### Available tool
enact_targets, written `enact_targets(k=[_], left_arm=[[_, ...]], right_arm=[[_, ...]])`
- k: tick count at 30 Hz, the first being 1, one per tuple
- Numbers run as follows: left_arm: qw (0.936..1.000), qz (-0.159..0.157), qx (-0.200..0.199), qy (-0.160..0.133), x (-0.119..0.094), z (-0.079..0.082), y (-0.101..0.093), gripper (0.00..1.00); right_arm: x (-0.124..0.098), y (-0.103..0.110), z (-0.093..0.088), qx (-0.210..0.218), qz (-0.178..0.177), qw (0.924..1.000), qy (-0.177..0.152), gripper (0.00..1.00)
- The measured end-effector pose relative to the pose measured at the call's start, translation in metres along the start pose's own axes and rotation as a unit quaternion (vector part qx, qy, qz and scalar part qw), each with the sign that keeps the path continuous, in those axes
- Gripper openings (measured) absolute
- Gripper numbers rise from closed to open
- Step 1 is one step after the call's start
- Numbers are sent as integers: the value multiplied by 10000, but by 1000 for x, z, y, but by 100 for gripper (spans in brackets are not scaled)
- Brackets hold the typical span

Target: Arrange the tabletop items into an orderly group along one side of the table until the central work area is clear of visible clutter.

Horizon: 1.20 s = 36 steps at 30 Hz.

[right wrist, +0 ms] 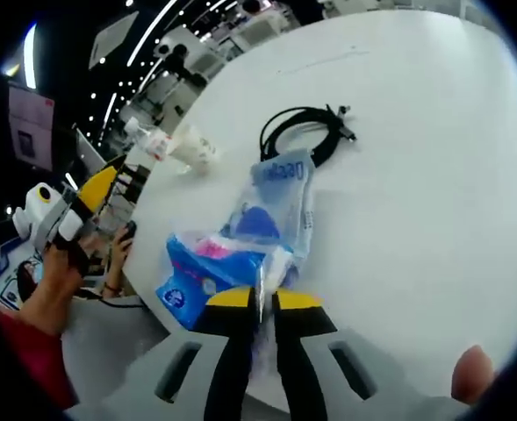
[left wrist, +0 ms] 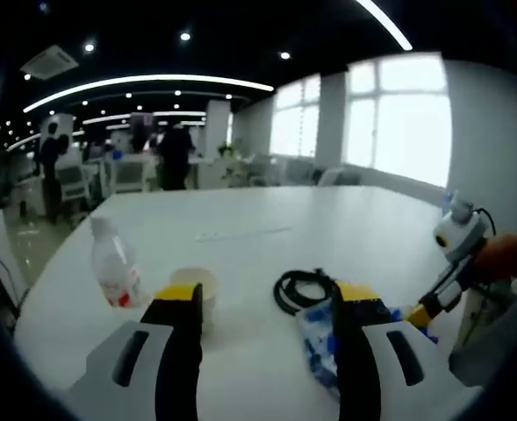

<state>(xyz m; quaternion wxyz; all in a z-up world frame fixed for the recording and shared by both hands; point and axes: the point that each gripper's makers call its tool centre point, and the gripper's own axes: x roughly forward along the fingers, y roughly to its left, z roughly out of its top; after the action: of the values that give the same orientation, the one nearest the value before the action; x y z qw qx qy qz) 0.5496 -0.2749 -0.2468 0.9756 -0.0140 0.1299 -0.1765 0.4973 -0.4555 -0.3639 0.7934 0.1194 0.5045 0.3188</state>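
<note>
- The left gripper (left wrist: 262, 307) hangs above the table with its yellow-tipped jaws spread wide and nothing between them.
- The right gripper (right wrist: 264, 303) has its jaws pinched nearly together on the plastic pack (right wrist: 240, 254).
- A hand (right wrist: 61, 267) grips the left gripper's handle, seen in the right gripper view.

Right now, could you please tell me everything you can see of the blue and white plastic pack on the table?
The plastic pack is a soft, crinkly, see-through bag printed in blue and white with a touch of pink, holding what looks like folded tissues. It lies flat near the edge of the white table, stretched lengthwise toward the coiled black cable, which its far end almost meets. The right hand-held gripper is shut on its near end. In the left gripper view it shows beside that hand-held gripper's jaw.
</note>
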Motion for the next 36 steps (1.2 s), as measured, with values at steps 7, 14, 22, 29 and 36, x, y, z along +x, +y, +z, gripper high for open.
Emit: enact_targets(k=[7,14,22,29,36], left_arm=[[9997,-135,163,-90,-6,7,-9,55],[9991,-276,278,-152,-8,10,-19,54],[9987,-370,323,-162,-10,9,-24,53],[9973,-457,529,-216,-13,14,-32,53],[9954,-606,695,-248,-22,19,-42,53]], right_arm=[[-5,-9,6,41,-137,9997,-189,15],[-4,-13,5,37,-230,9994,-243,27],[-20,-17,14,11,-415,9973,-597,42],[-47,-20,48,-234,-639,9903,-1211,42],[-78,-25,100,-926,-1252,9714,-1792,44]])
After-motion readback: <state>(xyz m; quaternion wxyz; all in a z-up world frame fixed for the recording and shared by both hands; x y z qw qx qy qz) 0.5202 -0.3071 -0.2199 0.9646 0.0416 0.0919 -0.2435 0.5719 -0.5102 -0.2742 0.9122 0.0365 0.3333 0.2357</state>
